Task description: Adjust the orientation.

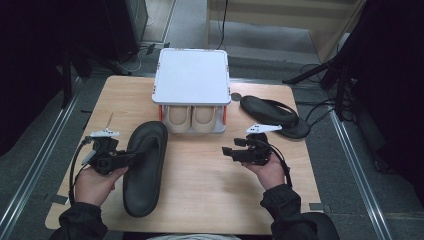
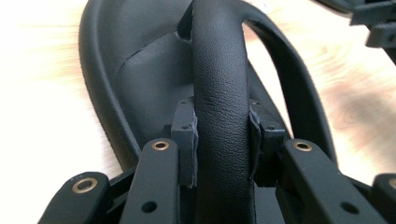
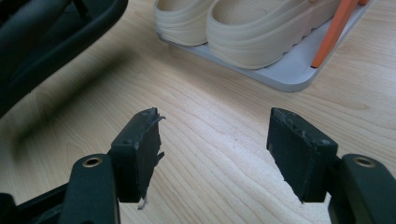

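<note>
The left gripper (image 1: 131, 158) has its jaws clamped on the strap of a black sandal (image 1: 145, 167); in the left gripper view both pads press the sides of that rounded strap (image 2: 219, 116). The sandal lies lengthwise at the left of the tabletop (image 1: 200, 200), toe toward the small two-tier shoe rack (image 1: 191, 77) at the far edge. From above I can't quite tell whether the sole rests flat on the wood or is slightly lifted.

The right gripper (image 1: 227, 151) hovers over bare wood right of centre, its jaws spread wide with nothing between them, pointing toward the rack. The rack's lower shelf already holds a pair of cream clogs (image 1: 191, 117) side by side; its white top is bare. The second black sandal (image 1: 274, 115) lies on the tabletop just right of the rack, untouched.

As I read it, the job is putting the black pair on the rack, and it is at an early stage: one sandal is gripped but not yet placed, the other is waiting. Left to do: carry this one onto the top shelf, then fetch its mate.
</note>
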Motion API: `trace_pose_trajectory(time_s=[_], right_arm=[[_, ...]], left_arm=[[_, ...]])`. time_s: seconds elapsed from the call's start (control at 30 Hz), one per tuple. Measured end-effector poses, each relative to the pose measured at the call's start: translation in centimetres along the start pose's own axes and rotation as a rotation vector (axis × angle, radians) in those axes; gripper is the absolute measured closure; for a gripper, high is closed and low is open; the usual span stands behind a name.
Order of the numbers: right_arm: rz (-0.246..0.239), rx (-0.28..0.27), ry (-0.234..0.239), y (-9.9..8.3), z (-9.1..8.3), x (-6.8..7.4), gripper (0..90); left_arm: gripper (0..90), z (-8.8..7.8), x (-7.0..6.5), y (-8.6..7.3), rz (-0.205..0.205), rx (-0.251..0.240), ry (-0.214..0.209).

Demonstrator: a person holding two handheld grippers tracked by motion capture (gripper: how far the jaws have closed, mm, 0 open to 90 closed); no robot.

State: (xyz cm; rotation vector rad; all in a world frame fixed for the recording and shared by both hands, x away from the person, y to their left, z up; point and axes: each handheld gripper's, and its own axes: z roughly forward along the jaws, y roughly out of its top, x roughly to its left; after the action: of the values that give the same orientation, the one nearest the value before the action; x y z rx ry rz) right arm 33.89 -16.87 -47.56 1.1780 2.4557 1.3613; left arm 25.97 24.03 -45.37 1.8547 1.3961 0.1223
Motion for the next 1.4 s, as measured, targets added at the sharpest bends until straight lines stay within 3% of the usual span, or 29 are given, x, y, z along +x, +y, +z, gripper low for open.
trace_pose_trajectory(time_s=[0.27,0.67,1.03,1.3,1.4], right_arm=[[0.003,0.0,-0.004,0.0,0.0,0.0,35.3],[0.004,-0.001,-0.008,0.0,0.0,0.0,35.4],[0.007,0.003,-0.006,-0.1,0.0,0.0,35.4],[0.006,-0.002,-0.007,-0.1,-0.1,0.0,35.4],[0.008,-0.005,-0.008,-0.1,-0.2,-0.1,35.4]], left_arm=[[68.6,2.3,-1.4,-1.0,0.035,0.037,-0.014],[68.6,5.0,-2.2,-1.6,0.034,0.069,-0.038],[68.6,7.9,-3.1,-1.5,0.051,0.098,-0.006],[67.3,8.4,-3.5,-1.8,0.056,0.102,-0.009],[59.3,8.4,-3.5,-1.7,0.058,0.101,-0.024]])
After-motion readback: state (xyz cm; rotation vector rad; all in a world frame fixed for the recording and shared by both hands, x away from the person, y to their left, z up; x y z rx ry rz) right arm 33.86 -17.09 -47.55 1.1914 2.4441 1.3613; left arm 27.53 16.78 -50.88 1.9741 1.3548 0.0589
